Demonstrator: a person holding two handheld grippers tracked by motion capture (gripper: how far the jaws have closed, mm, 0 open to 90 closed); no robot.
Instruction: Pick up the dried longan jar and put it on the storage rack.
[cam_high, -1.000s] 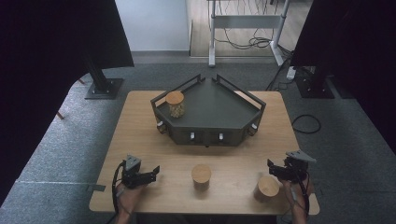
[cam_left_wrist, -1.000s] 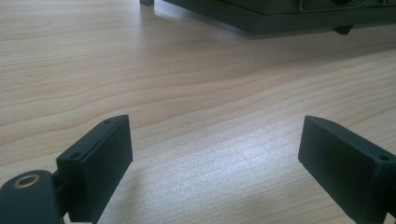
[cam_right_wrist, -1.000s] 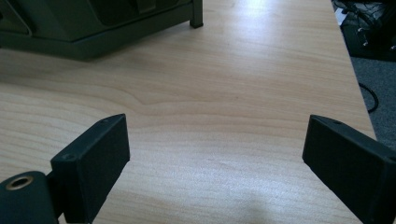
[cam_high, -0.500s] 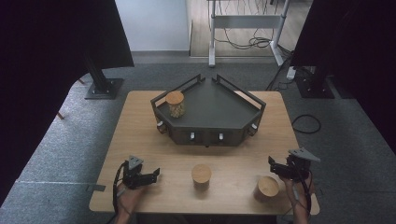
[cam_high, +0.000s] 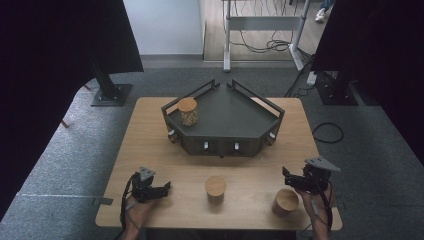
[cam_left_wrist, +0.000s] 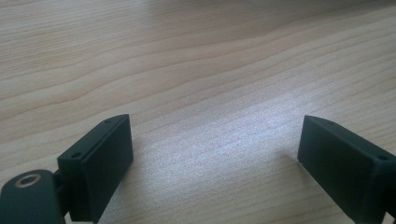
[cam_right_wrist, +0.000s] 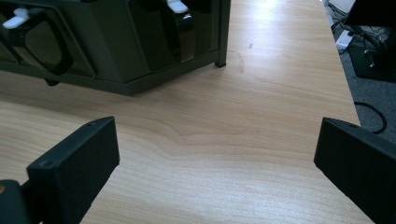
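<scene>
Right tool (cam_high: 289, 176) above round wooden-lidded jar (cam_high: 286, 201)

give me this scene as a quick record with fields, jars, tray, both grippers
jars on table: middle jar, right jar, both with wooden lids
jar on tray: cork-lidded jar, in the back left corner
tray: dark stand at the table's far side
table: wooden table
left gripper: open, nothing between the jaws, low over bare wood
right gripper: jaws have just been opening, nothing between them, just above and behind the right jar
</scene>
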